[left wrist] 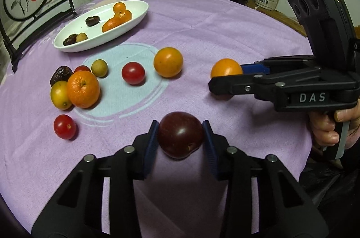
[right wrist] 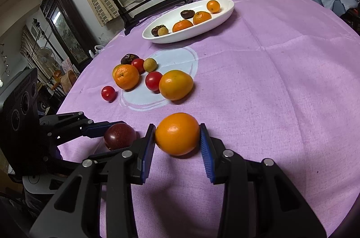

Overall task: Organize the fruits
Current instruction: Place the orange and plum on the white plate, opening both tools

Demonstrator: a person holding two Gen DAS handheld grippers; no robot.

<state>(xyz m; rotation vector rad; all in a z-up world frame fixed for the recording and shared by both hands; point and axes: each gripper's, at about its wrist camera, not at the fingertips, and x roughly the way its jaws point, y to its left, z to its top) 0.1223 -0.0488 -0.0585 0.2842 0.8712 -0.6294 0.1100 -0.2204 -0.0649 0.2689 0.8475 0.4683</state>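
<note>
- My left tool (left wrist: pixel 180 134) has its blue pads pressed against both sides of a dark purple plum (left wrist: pixel 180 134), which sits on the purple cloth (left wrist: pixel 225 24) covering the bench.
- My right tool (right wrist: pixel 177 136) is closed around an orange (right wrist: pixel 177 133), pads touching it on both flanks; whether the orange is lifted off the cloth I cannot tell.
- The plum lies just beside the orange, on its left in the right wrist view.
- Beyond the orange, toward the white oval dish (left wrist: pixel 139 15), sits another loose orange (left wrist: pixel 168 61), with a cherry tomato (left wrist: pixel 133 73) close beside it.
- Further left of the orange is a cluster: a mandarin (left wrist: pixel 83 89), a yellow fruit (left wrist: pixel 60 94), a longan (left wrist: pixel 99 67) and a dark date (left wrist: pixel 60 77) touching or nearly so.
- One cherry tomato (left wrist: pixel 64 126) lies apart, nearest me.
- The dish, well beyond the orange, holds mandarins, dark dates and a longan.
</note>
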